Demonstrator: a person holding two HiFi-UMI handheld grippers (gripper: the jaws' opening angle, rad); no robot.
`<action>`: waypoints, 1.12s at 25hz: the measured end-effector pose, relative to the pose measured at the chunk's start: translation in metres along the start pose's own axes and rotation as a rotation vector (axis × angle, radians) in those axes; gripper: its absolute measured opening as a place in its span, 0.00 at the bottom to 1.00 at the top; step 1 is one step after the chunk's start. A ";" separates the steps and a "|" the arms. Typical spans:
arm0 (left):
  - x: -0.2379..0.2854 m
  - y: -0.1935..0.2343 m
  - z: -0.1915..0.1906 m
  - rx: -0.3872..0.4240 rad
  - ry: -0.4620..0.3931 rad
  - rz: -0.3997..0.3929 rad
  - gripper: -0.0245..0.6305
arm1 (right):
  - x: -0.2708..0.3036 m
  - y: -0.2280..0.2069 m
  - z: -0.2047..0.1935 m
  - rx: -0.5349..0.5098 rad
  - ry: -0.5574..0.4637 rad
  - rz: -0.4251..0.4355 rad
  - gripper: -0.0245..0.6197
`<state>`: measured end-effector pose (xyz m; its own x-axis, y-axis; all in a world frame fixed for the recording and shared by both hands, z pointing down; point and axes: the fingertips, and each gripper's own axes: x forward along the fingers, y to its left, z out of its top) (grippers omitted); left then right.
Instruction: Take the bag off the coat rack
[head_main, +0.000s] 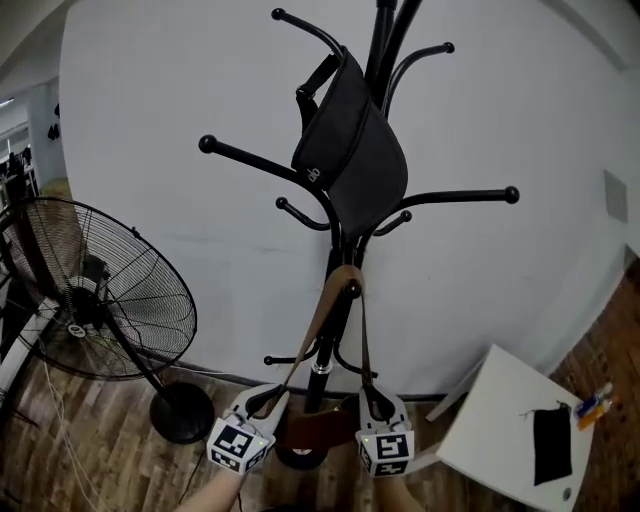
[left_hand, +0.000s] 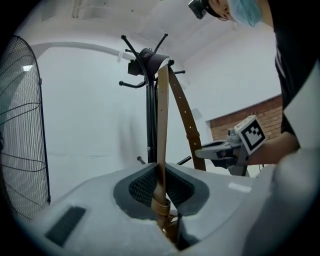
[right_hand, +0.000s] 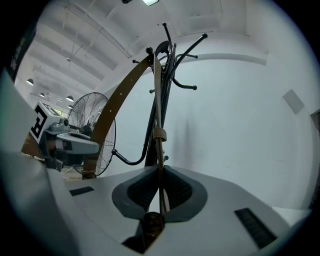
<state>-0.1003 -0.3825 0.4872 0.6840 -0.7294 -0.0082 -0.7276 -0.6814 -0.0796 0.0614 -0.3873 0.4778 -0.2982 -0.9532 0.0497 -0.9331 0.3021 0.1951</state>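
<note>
A black coat rack (head_main: 345, 260) stands against the white wall. A brown bag (head_main: 318, 425) hangs low by its long brown strap (head_main: 322, 310), which loops over a lower hook (head_main: 352, 288). My left gripper (head_main: 267, 399) is shut on the strap's left run and my right gripper (head_main: 377, 401) on its right run, just above the bag. In the left gripper view the strap (left_hand: 162, 125) runs up from between the pads (left_hand: 145, 185) to the rack. In the right gripper view the strap (right_hand: 159, 150) shows edge-on, pinched between the pads (right_hand: 177, 187). A black bag (head_main: 350, 150) hangs on an upper hook.
A large black standing fan (head_main: 100, 290) is at the left, its base (head_main: 180, 412) close to the rack's foot. A white table (head_main: 520, 430) with a small black pouch (head_main: 552, 445) stands at the right. The floor is wood.
</note>
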 end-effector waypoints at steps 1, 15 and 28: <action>0.001 0.000 -0.001 0.006 0.013 -0.013 0.07 | 0.000 -0.002 0.000 0.004 0.003 -0.012 0.08; -0.006 0.001 0.006 -0.017 0.014 -0.138 0.06 | -0.020 -0.006 0.012 0.068 0.004 -0.095 0.08; -0.017 -0.011 0.039 0.014 -0.023 -0.100 0.06 | -0.044 -0.008 0.047 0.054 -0.058 -0.046 0.08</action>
<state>-0.1023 -0.3606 0.4498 0.7545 -0.6559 -0.0224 -0.6547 -0.7498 -0.0952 0.0726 -0.3477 0.4280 -0.2641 -0.9644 -0.0155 -0.9551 0.2593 0.1432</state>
